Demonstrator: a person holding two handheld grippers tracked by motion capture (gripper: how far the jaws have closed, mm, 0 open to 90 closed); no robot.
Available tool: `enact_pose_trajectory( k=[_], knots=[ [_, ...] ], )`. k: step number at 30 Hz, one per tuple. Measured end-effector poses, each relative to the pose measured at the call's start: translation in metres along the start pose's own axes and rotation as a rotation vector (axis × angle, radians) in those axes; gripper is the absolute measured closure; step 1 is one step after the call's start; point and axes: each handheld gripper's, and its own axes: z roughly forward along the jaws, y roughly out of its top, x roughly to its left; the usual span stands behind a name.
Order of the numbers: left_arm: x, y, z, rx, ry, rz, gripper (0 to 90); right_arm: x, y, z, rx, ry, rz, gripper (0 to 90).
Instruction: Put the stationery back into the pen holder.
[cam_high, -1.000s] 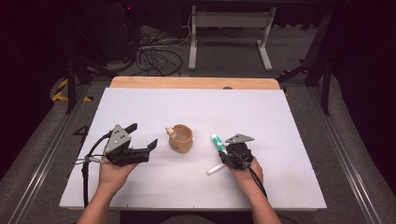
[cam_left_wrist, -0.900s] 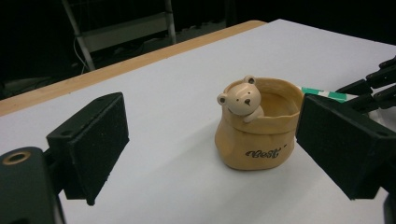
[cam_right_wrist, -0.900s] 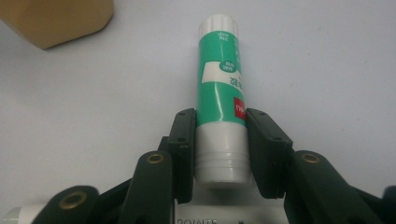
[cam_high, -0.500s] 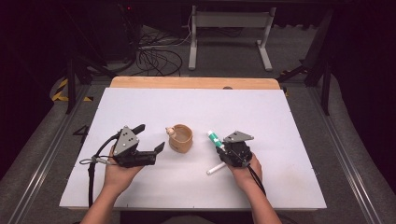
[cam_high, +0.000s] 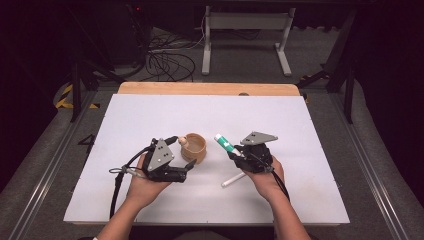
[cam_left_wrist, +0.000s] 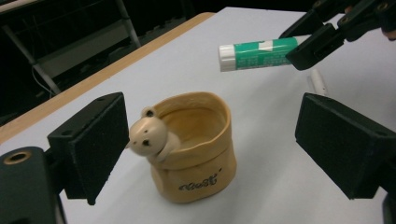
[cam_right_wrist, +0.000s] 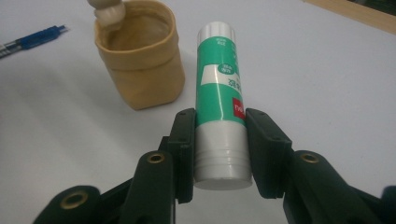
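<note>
**Glue stick in my right claw, cup between my left jaws**

The white table (cam_high: 150, 120) spreads under both my hands. On it stands the tan cup (cam_left_wrist: 196, 149) with a little bear head on its rim, upright, near the middle. My left gripper (cam_high: 175, 157) has its jaws wide apart, one on each side of the cup, neither pad touching it. My right gripper (cam_right_wrist: 219, 140) is clenched on the green-and-white glue stick (cam_right_wrist: 218, 88), both pads pressing its sides near the grey base, the white cap pointing toward the cup and held off the table. A small white pen (cam_high: 233, 180) lies flat just under my right hand. A blue pen (cam_right_wrist: 32, 39) lies beyond the cup.
</note>
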Motion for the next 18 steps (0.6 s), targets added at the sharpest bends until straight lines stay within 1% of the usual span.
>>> enact_pose_trajectory(
  k=[1, 5, 9, 11, 16, 18],
  knots=[
    [-0.002, 0.001, 0.002, 0.004, -0.003, 0.010, 10.5, 0.000, 0.000, 0.000, 0.000, 0.000, 0.000, 65.8],
    [-0.008, 0.007, 0.011, 0.006, -0.017, 0.047, 10.5, 0.002, 0.007, -0.006, 0.004, 0.040, -0.015, 65.9],
    [-0.015, 0.012, 0.019, 0.007, -0.028, 0.072, 10.4, 0.005, 0.011, -0.011, 0.005, 0.069, -0.030, 65.9],
    [-0.018, 0.014, 0.024, 0.016, -0.033, 0.100, 10.4, 0.006, 0.011, -0.013, 0.006, 0.078, -0.032, 65.8],
    [-0.025, 0.020, 0.034, 0.025, -0.020, 0.168, 11.2, 0.008, 0.012, -0.017, 0.008, 0.098, -0.037, 65.8],
    [-0.028, 0.022, 0.038, 0.036, -0.002, 0.204, 13.0, 0.008, 0.012, -0.018, 0.007, 0.105, -0.039, 65.8]
  ],
)
